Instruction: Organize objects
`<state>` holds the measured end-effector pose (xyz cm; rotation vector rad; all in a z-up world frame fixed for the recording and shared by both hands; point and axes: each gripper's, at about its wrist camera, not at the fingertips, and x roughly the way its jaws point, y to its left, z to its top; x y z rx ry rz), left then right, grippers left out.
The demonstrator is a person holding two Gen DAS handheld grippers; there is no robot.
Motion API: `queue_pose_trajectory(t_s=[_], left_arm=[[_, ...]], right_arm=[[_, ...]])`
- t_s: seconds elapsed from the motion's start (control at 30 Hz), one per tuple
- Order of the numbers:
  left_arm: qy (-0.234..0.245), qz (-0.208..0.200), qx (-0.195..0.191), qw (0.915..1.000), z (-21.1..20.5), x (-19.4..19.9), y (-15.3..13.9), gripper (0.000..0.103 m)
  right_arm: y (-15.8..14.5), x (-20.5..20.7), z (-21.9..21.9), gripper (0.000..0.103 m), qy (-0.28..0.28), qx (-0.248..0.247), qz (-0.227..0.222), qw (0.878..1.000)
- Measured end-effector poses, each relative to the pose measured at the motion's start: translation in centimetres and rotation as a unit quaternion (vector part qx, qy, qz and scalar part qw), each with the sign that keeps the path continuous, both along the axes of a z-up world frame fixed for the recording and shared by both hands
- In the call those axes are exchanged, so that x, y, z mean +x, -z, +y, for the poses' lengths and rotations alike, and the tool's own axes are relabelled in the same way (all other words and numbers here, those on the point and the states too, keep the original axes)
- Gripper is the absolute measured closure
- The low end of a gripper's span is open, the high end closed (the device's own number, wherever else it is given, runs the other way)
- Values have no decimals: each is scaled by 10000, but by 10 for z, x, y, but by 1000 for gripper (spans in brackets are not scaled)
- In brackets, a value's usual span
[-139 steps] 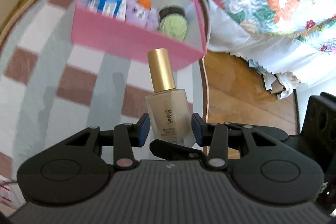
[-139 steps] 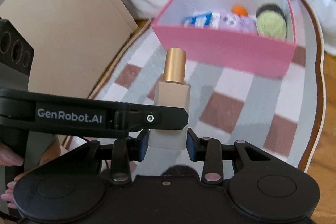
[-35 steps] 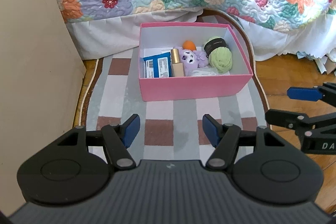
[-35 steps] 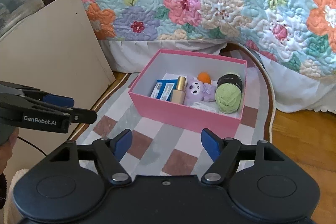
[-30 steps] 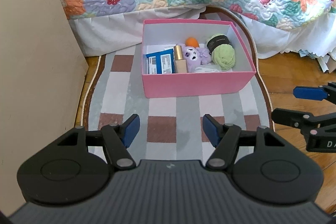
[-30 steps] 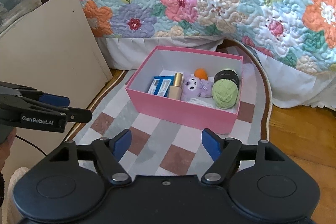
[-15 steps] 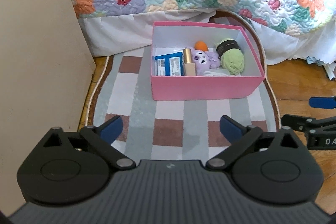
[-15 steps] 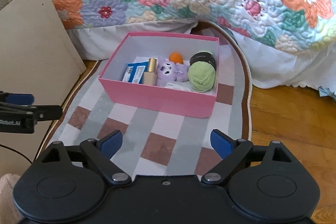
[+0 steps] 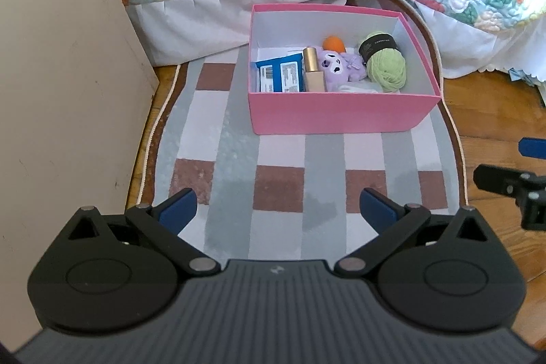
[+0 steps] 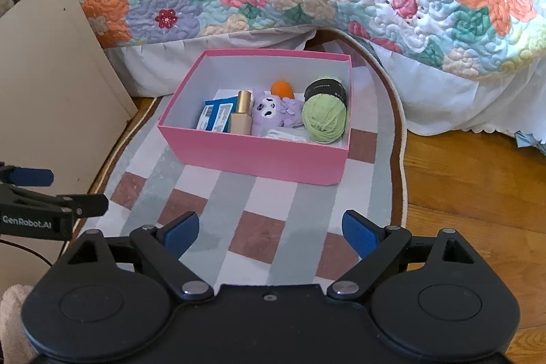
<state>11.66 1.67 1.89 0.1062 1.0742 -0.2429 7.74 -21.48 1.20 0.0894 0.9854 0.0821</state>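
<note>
Pink cardboard box (image 9: 341, 116) is sitting on the checked rug (image 9: 218, 159) with the gold-capped foundation bottle (image 9: 313, 70) now lying inside it, where moments ago both claws were carrying that bottle above the rug. The bottle is resting between the blue packet (image 9: 279, 77) and the purple plush toy (image 9: 338, 67), with the green yarn ball (image 9: 387, 70) and an orange ball (image 9: 333, 44) alongside. Both claws are now standing back from the box. The left claw (image 9: 278, 210) has just been opening and is spread wide, nothing between its jaws. The right claw (image 10: 271, 232) has likewise been opening and is spread and empty. No loose item is showing on the rug, so the sorting is judged complete or nearly so. The box is lying ahead of both claws, well apart from them.
</note>
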Motion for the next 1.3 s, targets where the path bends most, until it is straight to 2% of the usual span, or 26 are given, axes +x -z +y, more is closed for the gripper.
queue_pose_trajectory(t_s=[0.17,0.6,1.3], left_arm=[[-32,-43,3,10000,0,-2,-3,0],[-38,-16,98,9999,-1,-3,-4,0],[-136,199,281,9993,3,4,5,0]], right_arm=[[-2,-2,5,0,-101,-262,-84,9996],[1,1,-4,0,65,-28,151,9999],[5,4,-9,0,228,-157,306,9991]])
